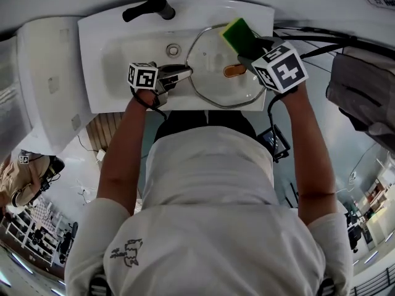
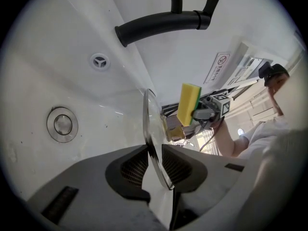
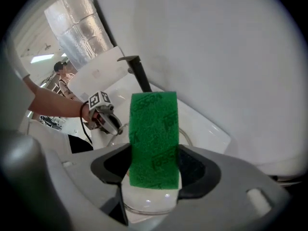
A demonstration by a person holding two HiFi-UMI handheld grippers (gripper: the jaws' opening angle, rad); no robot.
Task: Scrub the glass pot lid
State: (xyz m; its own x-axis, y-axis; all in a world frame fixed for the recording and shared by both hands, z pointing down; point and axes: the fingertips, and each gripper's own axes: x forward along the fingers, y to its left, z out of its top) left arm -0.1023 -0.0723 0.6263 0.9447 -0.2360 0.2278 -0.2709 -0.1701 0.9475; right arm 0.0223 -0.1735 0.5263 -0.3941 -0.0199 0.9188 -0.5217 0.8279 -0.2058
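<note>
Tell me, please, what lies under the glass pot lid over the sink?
Through the glass pot lid only the white sink basin shows. The drain sits beside it, uncovered. The green sponge and right gripper hide what lies under its far edge.

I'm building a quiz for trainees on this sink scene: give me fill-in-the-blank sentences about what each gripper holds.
The left gripper is shut on the ____ of the glass pot lid.
The right gripper holds a sponge whose scouring face is ____.
The lid is over a white sink with a ____ faucet.
Missing words: rim; green; black.
</note>
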